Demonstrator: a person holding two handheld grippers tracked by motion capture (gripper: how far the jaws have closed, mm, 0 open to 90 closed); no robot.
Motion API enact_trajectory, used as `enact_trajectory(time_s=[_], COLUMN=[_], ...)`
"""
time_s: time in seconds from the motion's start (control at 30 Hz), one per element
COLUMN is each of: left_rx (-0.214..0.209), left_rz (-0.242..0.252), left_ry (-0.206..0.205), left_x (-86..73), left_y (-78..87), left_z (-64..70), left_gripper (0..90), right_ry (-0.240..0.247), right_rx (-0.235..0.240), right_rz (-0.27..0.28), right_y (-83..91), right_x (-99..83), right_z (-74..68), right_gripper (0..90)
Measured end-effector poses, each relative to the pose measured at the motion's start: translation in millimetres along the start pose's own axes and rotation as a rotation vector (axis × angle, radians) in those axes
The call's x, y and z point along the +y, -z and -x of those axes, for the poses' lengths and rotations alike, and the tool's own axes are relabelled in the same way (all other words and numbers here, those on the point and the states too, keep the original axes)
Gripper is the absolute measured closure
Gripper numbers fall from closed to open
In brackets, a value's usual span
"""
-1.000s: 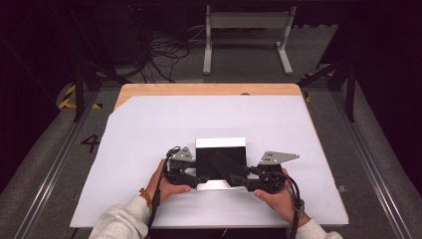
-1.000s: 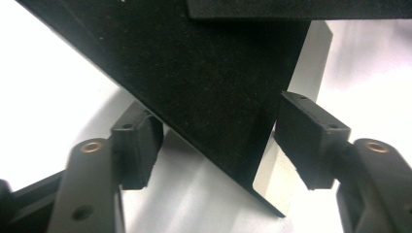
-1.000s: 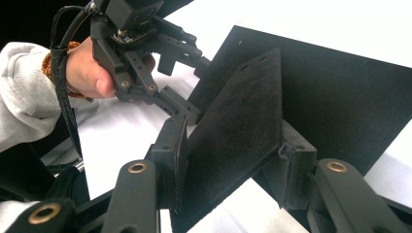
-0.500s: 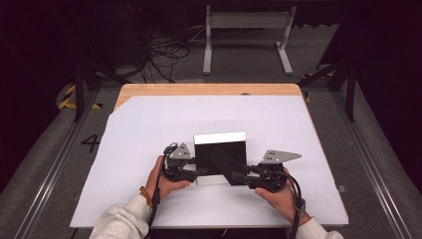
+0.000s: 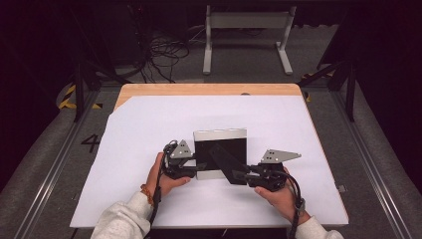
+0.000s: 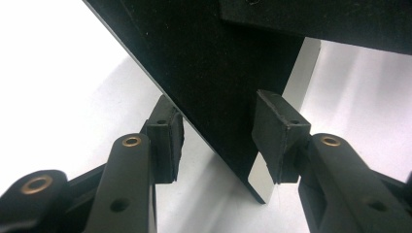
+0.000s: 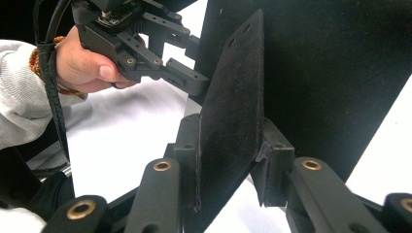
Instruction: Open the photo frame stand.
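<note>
White sheet (image 5: 149,134) covers wooden table (image 5: 199,89); dark room, grey floor (image 5: 45,164).

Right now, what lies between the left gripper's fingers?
In the left gripper view, the black panel's edge stands between the left gripper's open fingers, apparently unclamped.

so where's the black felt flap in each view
high view: black felt flap lies centre, slanting across the black square frame.
left gripper view: top right, a dark slab.
right gripper view: centre, clamped by the right tool.
shared landmark: white table sheet.
</note>
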State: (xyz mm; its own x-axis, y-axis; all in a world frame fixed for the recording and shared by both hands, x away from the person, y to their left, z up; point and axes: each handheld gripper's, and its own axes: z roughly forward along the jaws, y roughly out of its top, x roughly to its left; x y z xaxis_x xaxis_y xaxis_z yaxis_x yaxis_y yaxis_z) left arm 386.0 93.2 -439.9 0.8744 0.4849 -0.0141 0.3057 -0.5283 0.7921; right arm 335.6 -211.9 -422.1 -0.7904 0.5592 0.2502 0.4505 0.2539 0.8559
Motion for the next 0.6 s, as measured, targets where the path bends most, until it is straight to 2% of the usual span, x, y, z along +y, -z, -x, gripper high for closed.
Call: enact_trajectory(time_s=[0.33, 0.47, 0.53, 0.6], left_rx=[0.019, -0.002, -0.017, -0.032], left_rz=[0.007, 0.018, 0.018, 0.01], left_ry=[-0.018, -0.012, 0.001, -0.004], left_x=[0.9, -0.4, -1.5, -1.9], left_y=[1.7, 2.3, 1.1, -1.3], left_z=[-0.7, -2.2, -2.3, -2.1], left_gripper=[57.3, 57.8, 55.3, 50.7], right_ry=[0.004, 0.011, 0.014, 0.015], right_rx=[-0.004, -0.003, 0.0, 0.003], right_rz=[-0.014, -0.017, -0.02, -0.021], right_y=[-2.1, -1.7, -1.2, -1.1], right_x=[-0.6, -1.1, -1.4, -1.5], right_z=[0.2, -0.7, -1.7, -2.2], right_gripper=[69.7, 69.9, 70.0, 70.0])
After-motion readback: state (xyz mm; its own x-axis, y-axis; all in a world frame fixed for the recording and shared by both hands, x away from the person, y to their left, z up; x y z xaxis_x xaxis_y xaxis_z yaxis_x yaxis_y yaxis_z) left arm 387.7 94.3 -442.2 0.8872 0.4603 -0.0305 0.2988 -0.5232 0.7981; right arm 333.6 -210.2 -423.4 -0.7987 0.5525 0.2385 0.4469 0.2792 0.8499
